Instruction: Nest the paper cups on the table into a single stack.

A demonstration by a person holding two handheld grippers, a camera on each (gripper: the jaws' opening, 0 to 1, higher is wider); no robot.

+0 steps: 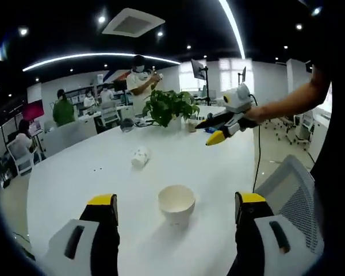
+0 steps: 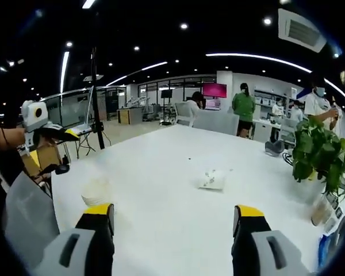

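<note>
We hover both grippers with jaws wide and empty; the upright paper cup sits between our left jaws, so we close next.

1. Two paper cups are sitting on the white table: an upright cup and a cup lying on its side.
2. One potted plant is standing at the table's far edge.
3. Two grippers are showing: left gripper, right gripper.
4. At least five people are occupying the background.
</note>
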